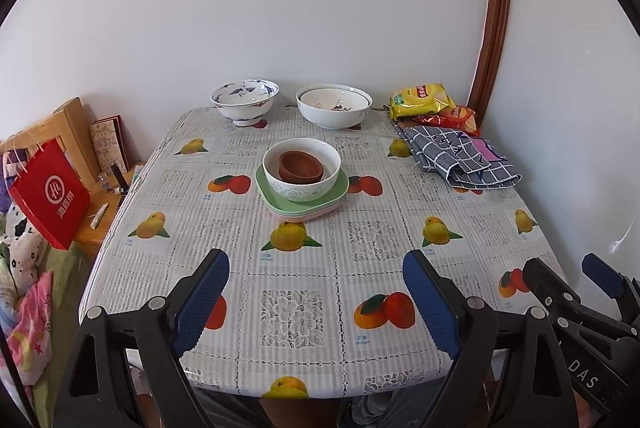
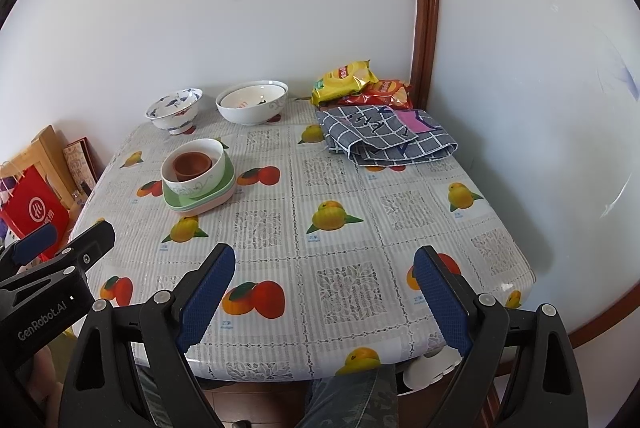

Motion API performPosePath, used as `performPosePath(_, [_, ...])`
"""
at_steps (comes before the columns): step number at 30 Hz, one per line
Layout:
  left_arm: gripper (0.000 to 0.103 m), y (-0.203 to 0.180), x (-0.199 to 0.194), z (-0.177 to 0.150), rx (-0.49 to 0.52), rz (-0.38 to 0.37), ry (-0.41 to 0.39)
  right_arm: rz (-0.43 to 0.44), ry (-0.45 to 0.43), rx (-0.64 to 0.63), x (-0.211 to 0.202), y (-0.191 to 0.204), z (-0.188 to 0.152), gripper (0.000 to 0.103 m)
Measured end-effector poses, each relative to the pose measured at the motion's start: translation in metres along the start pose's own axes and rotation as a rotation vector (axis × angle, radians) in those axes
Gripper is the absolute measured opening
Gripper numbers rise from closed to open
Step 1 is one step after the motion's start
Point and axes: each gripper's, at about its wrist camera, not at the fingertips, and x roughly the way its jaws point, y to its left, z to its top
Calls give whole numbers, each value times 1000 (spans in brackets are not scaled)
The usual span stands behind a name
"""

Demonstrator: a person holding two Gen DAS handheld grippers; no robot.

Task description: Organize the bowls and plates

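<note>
Both grippers, left point(image 1: 316, 292) and right point(image 2: 324, 288), hover tilted down over the table point(image 1: 360, 228), jaws wide, empty.

Mid-desk point(image 1: 248, 260) stands a stack: square plates point(image 1: 280, 205), green on top with a pink one at the bottom, carrying a white bowl point(image 1: 302, 183) with pale floral lines, upright, and brown bowls point(image 1: 300, 167) nested inside it. At the far edge by the wall stand two more, apart from each other: a footed blue-patterned bowl point(image 1: 245, 101) on the left, and on the right a big white bowl point(image 1: 334, 113) with another nested in it.
</note>
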Motion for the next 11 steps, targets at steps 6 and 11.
performPosePath(6, [88, 2, 0, 1, -2, 3, -3, 3, -6, -2, -2, 2, 0, 90])
performPosePath(11, [88, 5, 5, 2, -6, 1, -6, 3, -12, 0, 1, 3, 2, 91])
